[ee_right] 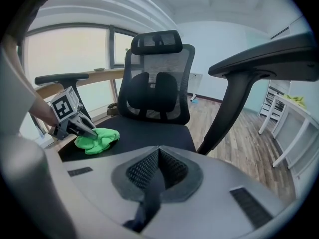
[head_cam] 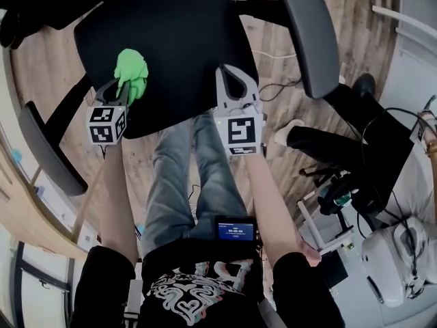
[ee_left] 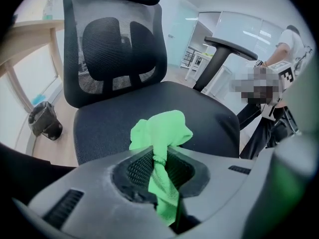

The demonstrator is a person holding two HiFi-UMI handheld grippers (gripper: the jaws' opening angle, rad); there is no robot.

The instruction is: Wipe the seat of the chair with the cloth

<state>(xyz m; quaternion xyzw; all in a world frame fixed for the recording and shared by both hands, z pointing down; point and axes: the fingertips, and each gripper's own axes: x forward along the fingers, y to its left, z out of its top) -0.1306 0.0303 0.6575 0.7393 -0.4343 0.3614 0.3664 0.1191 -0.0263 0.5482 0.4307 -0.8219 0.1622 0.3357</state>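
A black office chair stands in front of me, its seat (head_cam: 171,39) dark and flat. A bright green cloth (head_cam: 131,72) rests bunched on the seat's front left part. My left gripper (head_cam: 124,86) is shut on the green cloth (ee_left: 160,133), which is pinched between its jaws and spills forward onto the seat (ee_left: 199,108). My right gripper (head_cam: 231,80) hovers over the seat's front right edge, jaws shut with nothing between them. In the right gripper view the cloth (ee_right: 97,139) and the left gripper (ee_right: 84,129) lie at the left on the seat (ee_right: 149,131).
The chair's armrests (head_cam: 307,33) (head_cam: 48,152) flank the seat, and its mesh backrest (ee_left: 117,49) rises behind. A person's dark trousers and shoes (head_cam: 341,139) are at the right, near cables and equipment. A wooden desk (ee_left: 30,34) and a bin (ee_left: 45,121) are left.
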